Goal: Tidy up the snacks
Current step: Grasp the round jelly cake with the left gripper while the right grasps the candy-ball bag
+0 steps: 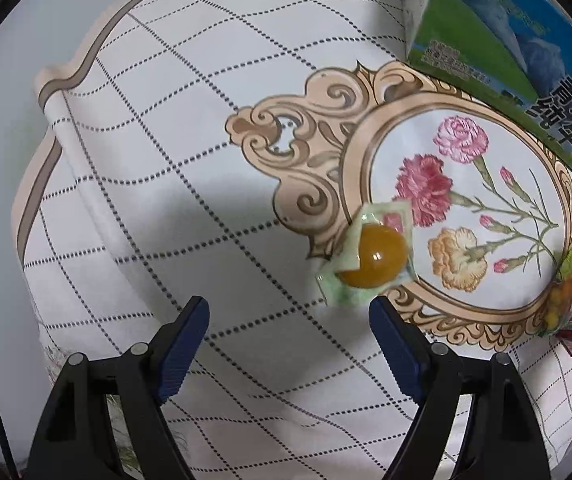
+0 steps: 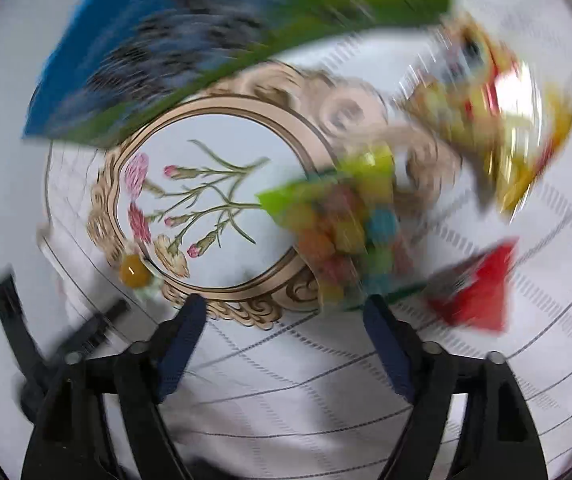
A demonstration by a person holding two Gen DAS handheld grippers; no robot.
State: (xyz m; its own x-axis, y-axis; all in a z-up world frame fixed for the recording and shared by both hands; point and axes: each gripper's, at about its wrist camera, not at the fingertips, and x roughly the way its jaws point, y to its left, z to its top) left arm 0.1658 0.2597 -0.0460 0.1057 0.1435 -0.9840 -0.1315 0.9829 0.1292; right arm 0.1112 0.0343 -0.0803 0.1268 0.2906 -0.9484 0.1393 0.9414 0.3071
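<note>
jelly cup (image 1: 374, 258) on tablecloth (image 1: 165, 160) | milk box (image 1: 526, 40) behind | candy bag (image 2: 342, 232) right

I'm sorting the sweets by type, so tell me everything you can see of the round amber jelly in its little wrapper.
The amber jelly is a glossy, translucent orange-brown dome sealed in a small clear cup with a pale green and white square foil rim bearing a pink patch. It lies tilted on the printed tablecloth, overlapping the beige oval frame beside the printed carnations. Nothing grips it: it rests just ahead of the open left tool, nearer one fingertip, apart from the other snacks.
</note>
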